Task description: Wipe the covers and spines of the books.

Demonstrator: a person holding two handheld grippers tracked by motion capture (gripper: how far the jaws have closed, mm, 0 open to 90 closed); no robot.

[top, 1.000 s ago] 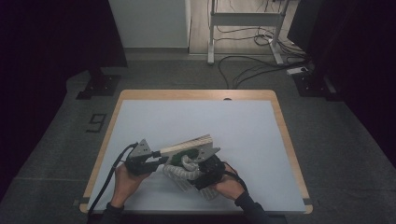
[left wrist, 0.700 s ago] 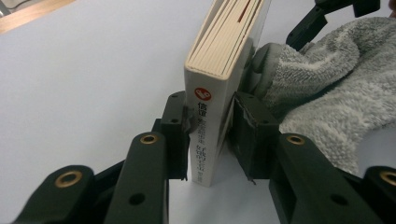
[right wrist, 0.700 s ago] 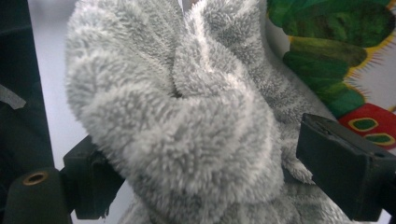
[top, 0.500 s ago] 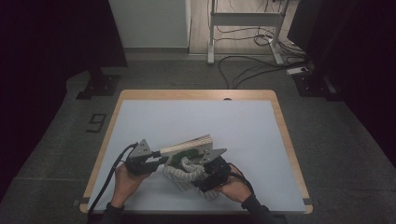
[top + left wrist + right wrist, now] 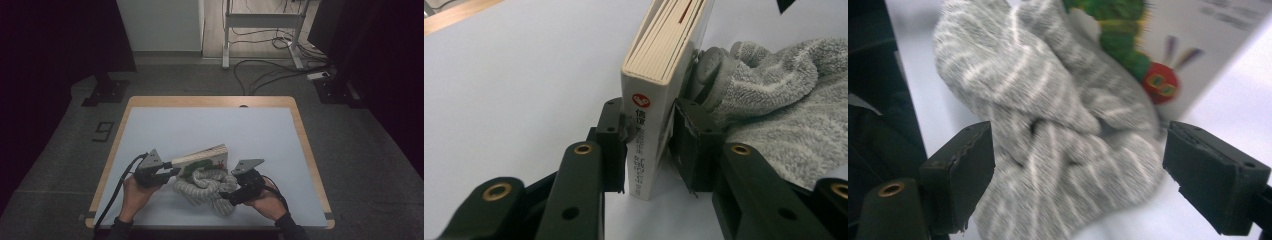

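The book (image 5: 202, 159) stands tilted on its long edge, its length running up and away to the right from the left gripper (image 5: 172, 172), which pinches it at the spine end with both pads against the covers. Under the book's raised side lies a grey striped towel (image 5: 207, 187), bunched up, so the lower cover is mostly hidden; a green caterpillar picture peeks out above it. The right gripper (image 5: 227, 196) sits just right of the towel, jaws spread wide either side of it, with nothing held. The right gripper view is blurred.
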